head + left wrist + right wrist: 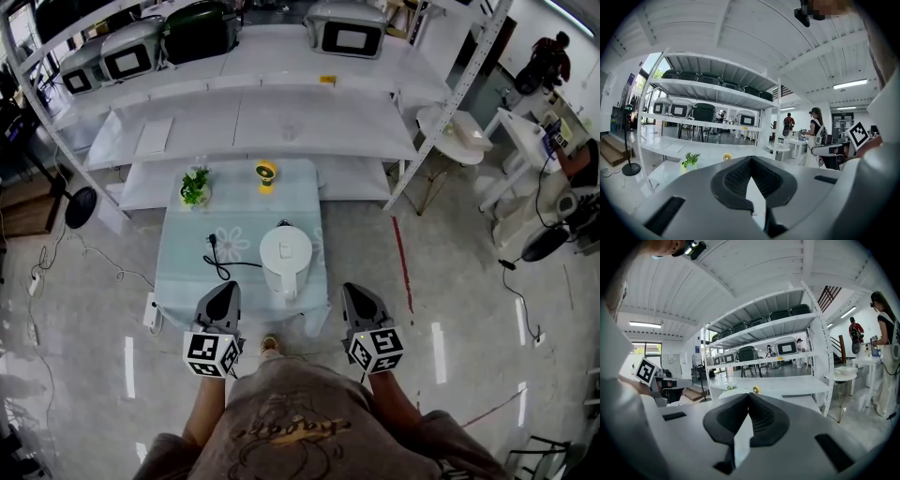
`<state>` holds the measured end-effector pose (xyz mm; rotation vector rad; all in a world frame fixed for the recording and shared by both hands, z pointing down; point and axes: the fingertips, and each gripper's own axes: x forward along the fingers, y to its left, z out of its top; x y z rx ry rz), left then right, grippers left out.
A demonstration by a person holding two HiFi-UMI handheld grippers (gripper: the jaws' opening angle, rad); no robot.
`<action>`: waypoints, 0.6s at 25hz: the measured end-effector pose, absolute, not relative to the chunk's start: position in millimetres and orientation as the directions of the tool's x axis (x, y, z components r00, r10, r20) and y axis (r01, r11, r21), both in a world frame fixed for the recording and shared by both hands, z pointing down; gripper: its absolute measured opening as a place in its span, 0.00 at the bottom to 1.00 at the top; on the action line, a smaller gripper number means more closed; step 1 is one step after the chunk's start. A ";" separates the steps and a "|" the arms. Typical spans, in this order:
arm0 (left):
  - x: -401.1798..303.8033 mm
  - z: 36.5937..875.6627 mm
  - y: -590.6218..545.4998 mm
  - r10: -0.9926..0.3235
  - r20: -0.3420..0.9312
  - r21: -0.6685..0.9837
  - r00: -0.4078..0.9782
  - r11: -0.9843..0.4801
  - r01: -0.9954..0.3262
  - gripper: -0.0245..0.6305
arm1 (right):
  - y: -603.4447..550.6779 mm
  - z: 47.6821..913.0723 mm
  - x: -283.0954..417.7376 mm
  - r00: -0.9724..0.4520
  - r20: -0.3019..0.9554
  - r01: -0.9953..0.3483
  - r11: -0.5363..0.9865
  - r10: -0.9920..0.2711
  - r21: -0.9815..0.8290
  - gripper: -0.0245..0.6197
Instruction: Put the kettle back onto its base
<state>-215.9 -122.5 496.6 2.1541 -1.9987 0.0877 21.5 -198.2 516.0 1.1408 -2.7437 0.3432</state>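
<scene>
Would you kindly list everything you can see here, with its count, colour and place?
kettle: one, white, table's middle
power cord: one, black, on table, left of kettle
potted plant: one, green, table's far left
small round item: one, yellow, table's far edge
table: one, pale green cloth, before shelves
shelving: one, white, behind table
left gripper: one, grey, shut, empty, table's near side
right gripper: one, grey, shut, empty, table's near side
</scene>
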 end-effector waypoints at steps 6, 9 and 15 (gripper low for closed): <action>-215.3 498.3 -123.9 -0.979 0.186 0.128 0.086 -0.063 -0.990 0.07 | -198.1 516.0 23.0 -0.700 0.224 -0.712 0.685 -0.678 -0.155 0.04; -215.9 499.7 -124.8 -0.978 0.192 0.126 0.087 -0.063 -0.990 0.07 | -199.1 515.4 23.3 -0.701 0.224 -0.712 0.685 -0.677 -0.155 0.04; -215.2 501.0 -127.5 -0.978 0.192 0.131 0.086 -0.061 -0.990 0.07 | -202.4 517.5 24.5 -0.699 0.226 -0.713 0.684 -0.678 -0.153 0.04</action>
